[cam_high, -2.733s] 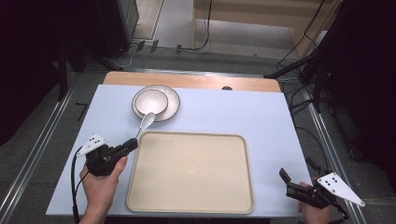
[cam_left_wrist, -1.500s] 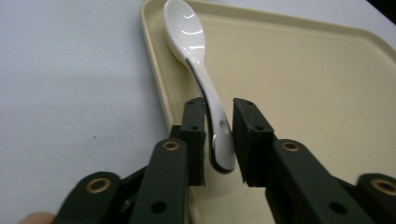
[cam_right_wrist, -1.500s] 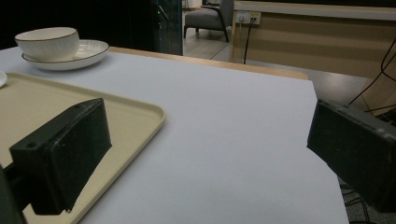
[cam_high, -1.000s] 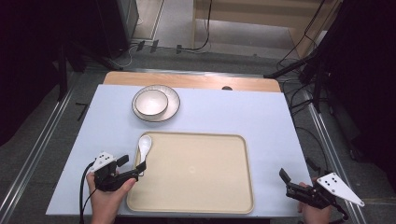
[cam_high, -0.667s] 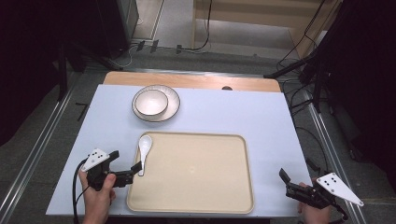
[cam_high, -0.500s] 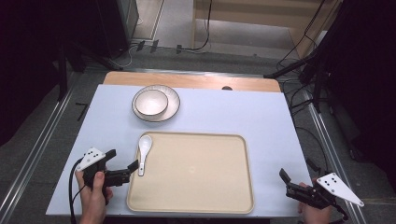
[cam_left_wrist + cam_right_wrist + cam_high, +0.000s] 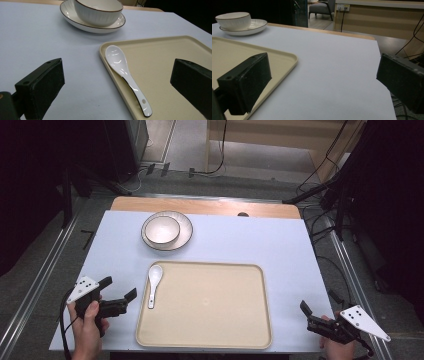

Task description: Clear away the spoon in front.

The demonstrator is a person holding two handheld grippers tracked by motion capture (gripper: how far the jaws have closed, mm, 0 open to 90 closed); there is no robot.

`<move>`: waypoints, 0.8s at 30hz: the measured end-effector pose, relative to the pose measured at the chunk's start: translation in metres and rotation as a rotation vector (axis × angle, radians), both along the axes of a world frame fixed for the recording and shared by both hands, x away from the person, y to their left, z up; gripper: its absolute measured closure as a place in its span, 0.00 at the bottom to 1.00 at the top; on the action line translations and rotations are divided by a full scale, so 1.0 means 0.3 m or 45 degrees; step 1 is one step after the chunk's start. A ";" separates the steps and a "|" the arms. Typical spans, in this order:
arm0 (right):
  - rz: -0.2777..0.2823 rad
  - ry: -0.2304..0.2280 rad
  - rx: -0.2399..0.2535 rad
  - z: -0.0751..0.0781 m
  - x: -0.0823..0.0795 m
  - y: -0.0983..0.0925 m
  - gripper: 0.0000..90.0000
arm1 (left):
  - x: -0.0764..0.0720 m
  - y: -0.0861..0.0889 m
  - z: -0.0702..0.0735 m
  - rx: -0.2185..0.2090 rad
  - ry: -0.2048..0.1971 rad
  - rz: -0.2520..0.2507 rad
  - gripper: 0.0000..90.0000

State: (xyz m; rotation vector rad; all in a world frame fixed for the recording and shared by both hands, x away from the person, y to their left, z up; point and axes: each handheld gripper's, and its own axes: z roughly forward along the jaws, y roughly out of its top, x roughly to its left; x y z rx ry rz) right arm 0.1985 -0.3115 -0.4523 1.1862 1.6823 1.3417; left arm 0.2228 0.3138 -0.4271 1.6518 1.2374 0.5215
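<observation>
The glossy white ceramic spoon (image 7: 153,285) is now lying along the left edge of the shallow beige plastic tray (image 7: 210,340), freshly released. The left gripper (image 7: 120,301) is backing off, jaws wide after just opening, nothing between them. The right gripper (image 7: 306,312) is waiting open and empty.

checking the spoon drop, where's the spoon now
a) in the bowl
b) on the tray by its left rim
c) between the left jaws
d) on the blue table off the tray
b: the spoon lies on the tray along its left rim, and the left gripper stands open off to the side, not touching it.
</observation>
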 end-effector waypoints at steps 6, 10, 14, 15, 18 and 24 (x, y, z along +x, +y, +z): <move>-0.015 -0.010 0.001 0.002 -0.002 -0.005 0.00 | -0.002 0.051 0.001 0.013 -0.014 -0.008 0.00; -0.024 -0.007 0.002 0.002 -0.004 -0.007 0.00 | -0.008 0.079 0.010 0.005 -0.044 0.002 0.00; -0.029 -0.012 0.002 0.002 -0.005 -0.013 0.00 | -0.016 0.112 0.020 0.000 -0.069 0.030 0.00; -0.029 -0.012 0.002 0.002 -0.005 -0.013 0.00 | -0.018 0.117 0.020 0.001 -0.067 0.034 0.00; -0.038 -0.013 0.006 0.004 -0.009 -0.020 0.00 | -0.023 0.137 0.018 0.005 -0.068 0.045 0.00; -0.056 -0.010 0.021 0.000 -0.010 -0.042 0.00 | -0.029 0.157 0.019 0.027 -0.069 0.047 0.00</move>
